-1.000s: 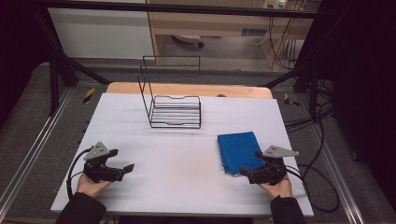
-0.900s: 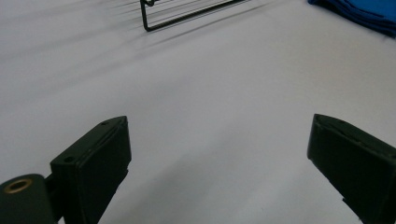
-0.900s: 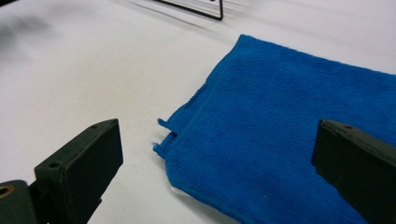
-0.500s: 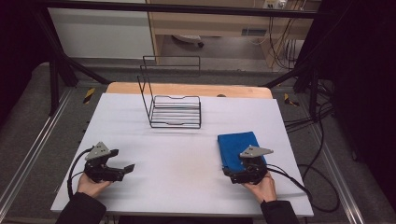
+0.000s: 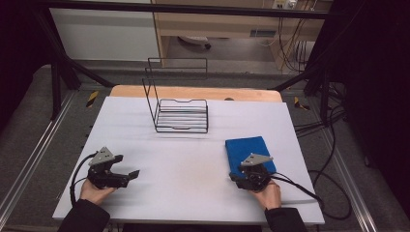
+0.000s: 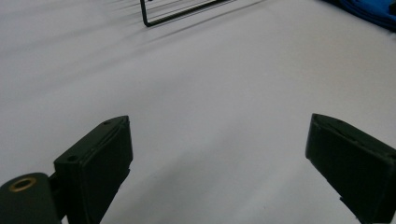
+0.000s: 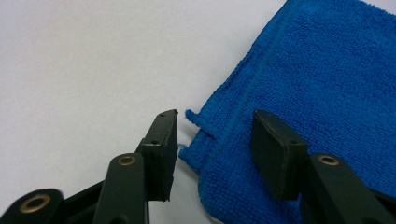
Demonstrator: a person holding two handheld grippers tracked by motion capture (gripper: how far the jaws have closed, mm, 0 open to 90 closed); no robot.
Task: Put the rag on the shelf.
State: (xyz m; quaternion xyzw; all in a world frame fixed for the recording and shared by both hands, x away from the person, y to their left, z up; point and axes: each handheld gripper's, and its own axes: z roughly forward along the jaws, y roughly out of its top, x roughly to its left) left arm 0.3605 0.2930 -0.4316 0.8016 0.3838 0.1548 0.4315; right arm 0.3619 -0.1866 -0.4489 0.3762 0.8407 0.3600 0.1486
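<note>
Two fingers of the right gripper (image 7: 214,140) have just been closing around the blue cloth (image 7: 322,88) corner, not yet pinching; next, finish the pinch. Left gripper (image 6: 219,158) fingers are spread.

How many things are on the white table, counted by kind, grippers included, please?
Blue cloth: 1
Black wire rack: 1
Hand-held grippers: 2, the left gripper and the right gripper
Total: 4
</note>
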